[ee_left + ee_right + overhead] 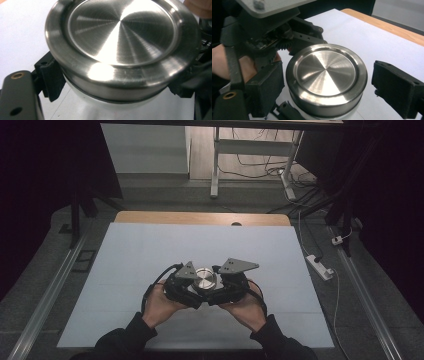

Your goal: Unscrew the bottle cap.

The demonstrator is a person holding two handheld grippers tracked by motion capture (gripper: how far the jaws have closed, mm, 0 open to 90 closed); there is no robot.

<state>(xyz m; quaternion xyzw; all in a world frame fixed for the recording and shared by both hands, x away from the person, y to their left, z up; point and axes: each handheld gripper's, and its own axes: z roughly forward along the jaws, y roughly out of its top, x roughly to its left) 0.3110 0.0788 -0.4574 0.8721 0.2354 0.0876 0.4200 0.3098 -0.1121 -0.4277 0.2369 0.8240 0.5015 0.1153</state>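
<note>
1. Steel lid – round, brushed, with a raised rim – tops a pale jar, held above the near middle of the white mat.
2. Left gripper is clamped on the jar below the lid.
3. Right gripper flanks the lid, its far pad clearly apart.
4. Bare mat all round – wooden edge well beyond.

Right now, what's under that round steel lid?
Under the steel lid a pale, whitish body shows, gripped by the left claw. Its lower part and contents are covered.
</note>
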